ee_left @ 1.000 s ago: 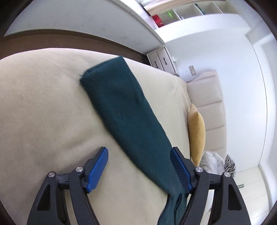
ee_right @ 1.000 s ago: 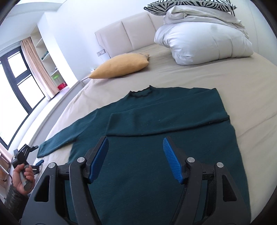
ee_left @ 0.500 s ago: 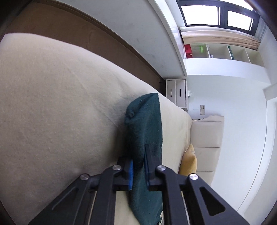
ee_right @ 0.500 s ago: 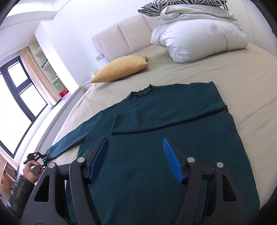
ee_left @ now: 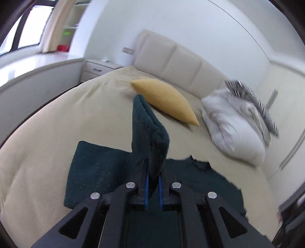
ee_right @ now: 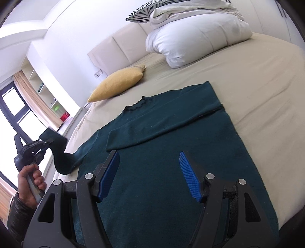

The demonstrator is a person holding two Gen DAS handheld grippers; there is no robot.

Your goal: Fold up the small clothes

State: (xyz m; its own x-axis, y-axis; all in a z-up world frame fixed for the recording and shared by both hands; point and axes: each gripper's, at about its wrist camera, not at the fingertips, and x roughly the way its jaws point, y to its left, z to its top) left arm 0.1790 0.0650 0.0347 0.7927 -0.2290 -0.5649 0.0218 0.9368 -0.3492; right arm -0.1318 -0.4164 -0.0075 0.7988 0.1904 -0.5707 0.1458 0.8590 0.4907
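A dark green sweater (ee_right: pixel 171 152) lies flat on the beige bed (ee_right: pixel 257 85), collar toward the headboard. Its right sleeve (ee_right: pixel 162 129) is folded across the chest. My left gripper (ee_left: pixel 152 183) is shut on the cuff of the left sleeve (ee_left: pixel 150 133) and holds it lifted above the bed; this gripper also shows at the left edge of the right wrist view (ee_right: pixel 45 142). My right gripper (ee_right: pixel 150 175) is open and empty, hovering over the lower body of the sweater.
A yellow cushion (ee_right: pixel 118 84) lies near the headboard beyond the collar. White pillows (ee_right: pixel 196 36) with a zebra-striped cushion (ee_right: pixel 144 13) are stacked at the bed's head. A nightstand (ee_left: pixel 99 68) and a window stand to the left.
My left gripper shut on the left sleeve cuff, lifted it off the bed and swung round toward the sweater body. My right gripper stayed open over the sweater.
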